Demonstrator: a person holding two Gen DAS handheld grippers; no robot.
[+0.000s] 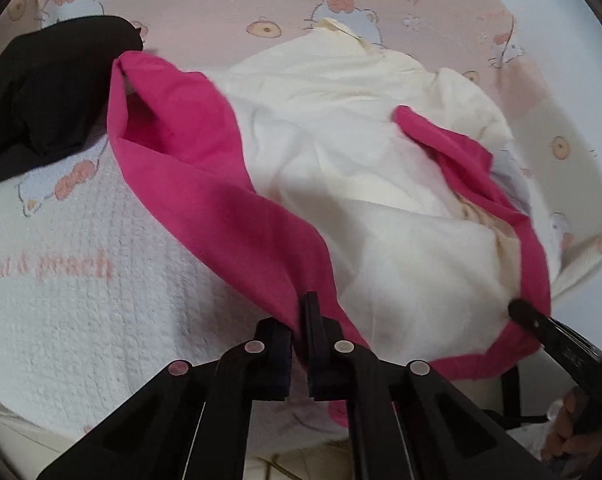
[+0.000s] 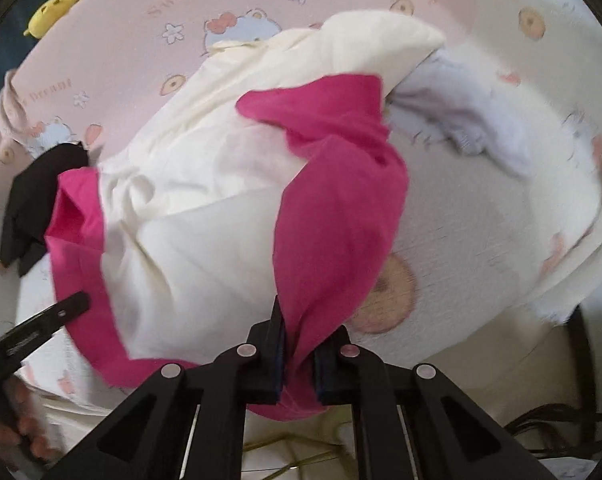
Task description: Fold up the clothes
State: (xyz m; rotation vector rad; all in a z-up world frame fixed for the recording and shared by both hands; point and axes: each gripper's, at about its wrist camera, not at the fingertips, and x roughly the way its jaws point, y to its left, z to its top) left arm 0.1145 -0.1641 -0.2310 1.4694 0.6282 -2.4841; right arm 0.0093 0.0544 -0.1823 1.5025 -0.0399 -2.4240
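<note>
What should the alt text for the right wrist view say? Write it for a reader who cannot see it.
The right tongs pinch a fold of a pink garment, which drapes over a cream garment on a pastel cartoon-print blanket. The left tongs reach the pink edge at lower left, beside a black garment.

both grippers point steeply down; the left gripper (image 1: 301,320) is clamped on pink fabric, the right gripper (image 2: 297,332) likewise, a hand (image 1: 569,432) seemingly gripping its handle, though blurred
</note>
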